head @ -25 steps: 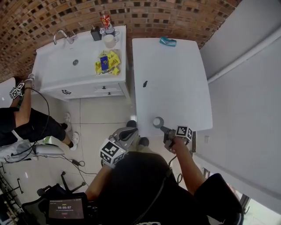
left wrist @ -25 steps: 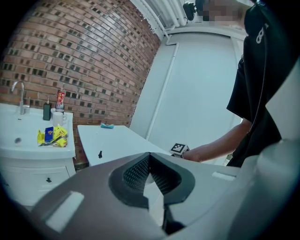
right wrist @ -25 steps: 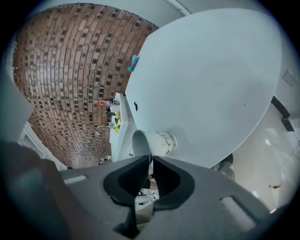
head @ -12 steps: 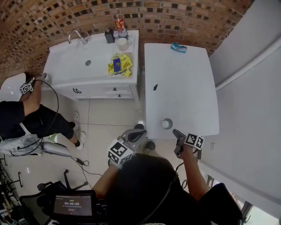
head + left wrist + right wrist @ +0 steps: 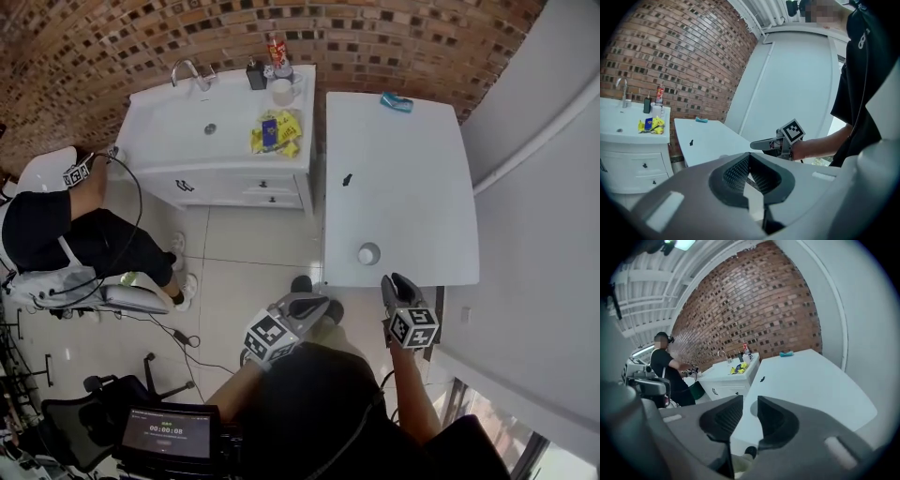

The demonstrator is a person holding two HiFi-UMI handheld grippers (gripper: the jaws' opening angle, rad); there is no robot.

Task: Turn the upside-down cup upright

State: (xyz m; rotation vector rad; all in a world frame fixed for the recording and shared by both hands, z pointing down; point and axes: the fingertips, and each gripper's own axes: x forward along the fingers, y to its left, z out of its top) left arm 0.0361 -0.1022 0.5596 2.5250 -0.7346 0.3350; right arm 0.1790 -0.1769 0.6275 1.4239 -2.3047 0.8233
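Observation:
A small grey cup (image 5: 368, 253) stands with its mouth up on the white table (image 5: 403, 187), close to the near edge. My right gripper (image 5: 391, 281) hangs just off that edge, short of the cup and apart from it. Its jaws are closing with nothing between them. In the right gripper view (image 5: 750, 401) a grey bit of the cup (image 5: 753, 408) shows through the gap. My left gripper (image 5: 319, 302) is over the floor left of the table, its tips together and empty. The left gripper view (image 5: 749, 155) shows the right gripper (image 5: 757, 145) ahead.
A white sink cabinet (image 5: 225, 141) adjoins the table's left side, bearing a mug (image 5: 281, 91) and yellow packets (image 5: 272, 131). A blue item (image 5: 396, 101) and a small black piece (image 5: 347, 179) lie on the table. A person (image 5: 66, 225) sits at far left. A white wall runs along the right.
My right gripper has let go of the cup, opened, rolled and drawn back off the table edge. The cup stays upright. My left gripper has drifted a little sideways.

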